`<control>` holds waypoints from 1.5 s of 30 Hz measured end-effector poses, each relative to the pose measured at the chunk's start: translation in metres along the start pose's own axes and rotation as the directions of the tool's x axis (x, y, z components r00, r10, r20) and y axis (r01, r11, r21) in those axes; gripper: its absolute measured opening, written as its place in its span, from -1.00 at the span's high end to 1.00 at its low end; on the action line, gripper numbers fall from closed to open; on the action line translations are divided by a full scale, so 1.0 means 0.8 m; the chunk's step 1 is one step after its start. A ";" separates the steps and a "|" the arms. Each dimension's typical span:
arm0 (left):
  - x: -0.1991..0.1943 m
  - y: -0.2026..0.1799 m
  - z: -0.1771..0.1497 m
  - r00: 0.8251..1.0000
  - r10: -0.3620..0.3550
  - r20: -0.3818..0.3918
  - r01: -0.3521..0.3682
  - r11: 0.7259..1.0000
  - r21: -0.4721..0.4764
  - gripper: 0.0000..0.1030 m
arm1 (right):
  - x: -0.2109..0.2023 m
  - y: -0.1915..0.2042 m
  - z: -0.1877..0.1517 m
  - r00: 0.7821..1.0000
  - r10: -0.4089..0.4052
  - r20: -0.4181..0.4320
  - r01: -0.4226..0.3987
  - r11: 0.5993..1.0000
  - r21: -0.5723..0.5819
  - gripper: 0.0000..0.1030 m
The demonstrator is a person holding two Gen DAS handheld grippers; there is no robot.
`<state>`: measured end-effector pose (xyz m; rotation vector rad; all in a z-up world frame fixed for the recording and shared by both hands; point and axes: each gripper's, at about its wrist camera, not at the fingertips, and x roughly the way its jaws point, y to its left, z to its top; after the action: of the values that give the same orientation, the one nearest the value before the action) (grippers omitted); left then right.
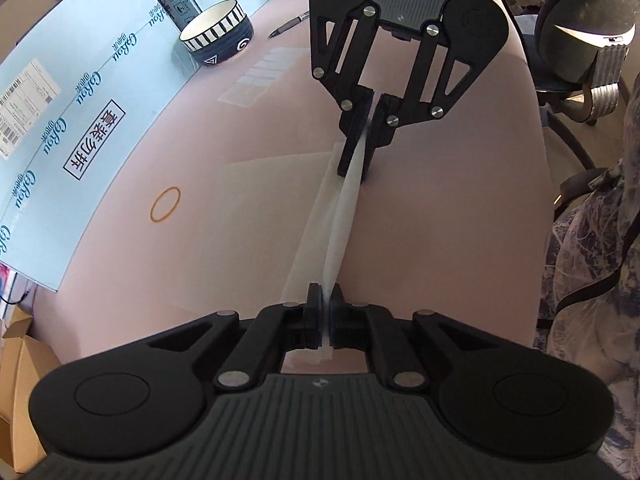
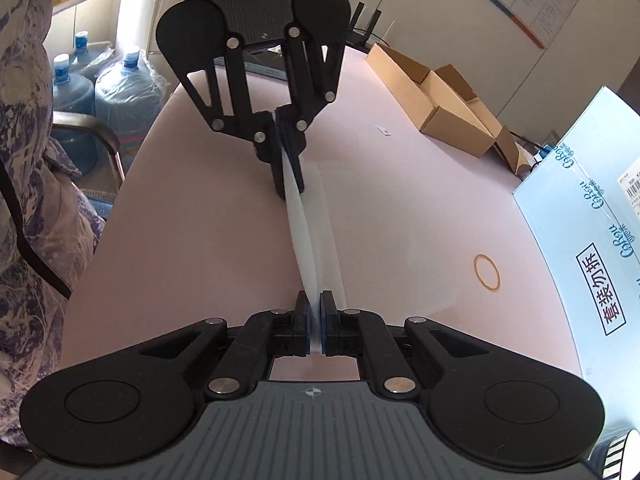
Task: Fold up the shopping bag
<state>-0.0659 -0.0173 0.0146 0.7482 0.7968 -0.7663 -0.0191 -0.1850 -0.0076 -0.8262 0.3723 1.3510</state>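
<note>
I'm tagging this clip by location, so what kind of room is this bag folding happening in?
Probably an office or stockroom, not a home kitchen: water cooler jugs stand by the wall, open cardboard boxes sit on the pink table, and an office chair stands nearby.

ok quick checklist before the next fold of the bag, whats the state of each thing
1. Left gripper shut on the bag: ok.
2. Right gripper shut on the bag's other end: ok.
3. Bag edge stretched between the two grippers, no sag: ok.
4. Rest of the bag lying flat on the table: ok.
5. Rubber band away from the bag: ok.
6. Bowl and pen far from the fold: ok.
</note>
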 end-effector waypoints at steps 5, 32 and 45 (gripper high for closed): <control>0.001 0.048 -0.033 0.957 -0.291 0.004 0.286 0.937 -0.199 0.88 | -0.002 -0.019 -0.013 0.994 0.084 0.068 -0.097 0.972 0.214 0.90; 0.062 0.143 -0.132 0.742 -0.657 0.135 0.592 0.546 -0.593 0.83 | -0.082 -0.060 -0.051 0.924 -0.093 0.370 -0.192 0.725 0.661 0.75; 0.040 0.137 -0.125 0.769 -0.610 0.191 0.574 0.527 -0.627 0.83 | 0.001 -0.067 -0.034 0.980 -0.018 0.196 -0.123 0.722 0.680 0.81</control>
<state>0.0055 0.1096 -0.0299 -0.1957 1.3136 -0.9858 0.0384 -0.2038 -0.0101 -0.0508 0.7003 1.1924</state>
